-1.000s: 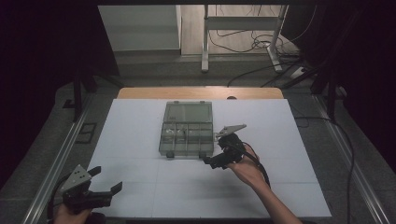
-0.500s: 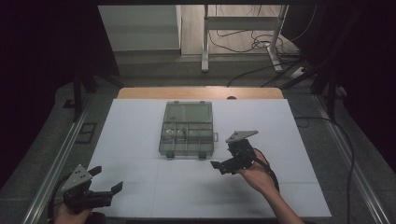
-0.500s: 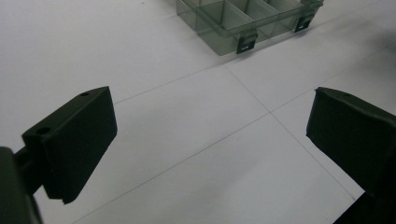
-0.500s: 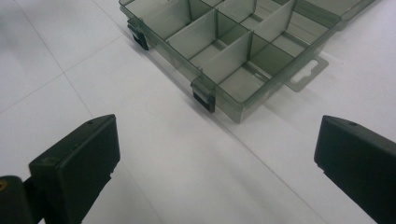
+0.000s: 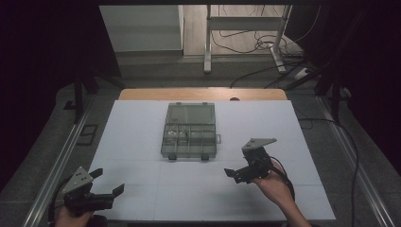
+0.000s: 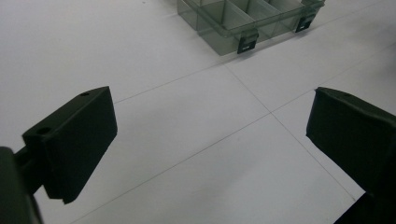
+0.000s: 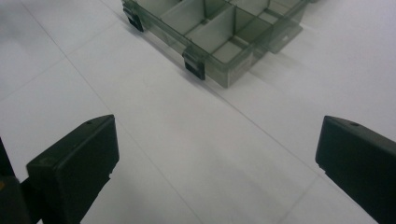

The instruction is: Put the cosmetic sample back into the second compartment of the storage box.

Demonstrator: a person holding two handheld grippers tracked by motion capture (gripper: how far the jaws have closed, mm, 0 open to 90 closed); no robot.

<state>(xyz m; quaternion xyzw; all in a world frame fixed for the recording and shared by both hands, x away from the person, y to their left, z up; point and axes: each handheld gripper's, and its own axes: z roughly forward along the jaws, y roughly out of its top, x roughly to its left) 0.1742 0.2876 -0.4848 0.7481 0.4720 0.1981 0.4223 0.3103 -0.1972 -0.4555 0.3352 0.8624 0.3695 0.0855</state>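
just ahead of the wide-open, empty right tool [image 5: 239, 174], the clear grey plastic compartment box [image 5: 189, 131] could skid if nudged.

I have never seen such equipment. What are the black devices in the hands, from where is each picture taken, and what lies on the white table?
A person holds one hand-held gripper in each hand: the left hand-held gripper and the right hand-held gripper. Both are open and hold nothing. One picture comes from a fixed camera above the table. The other two come from cameras riding on each tool, looking between its black jaws. On the table lies a clear compartment box with two dark latches; its lid appears to be open.
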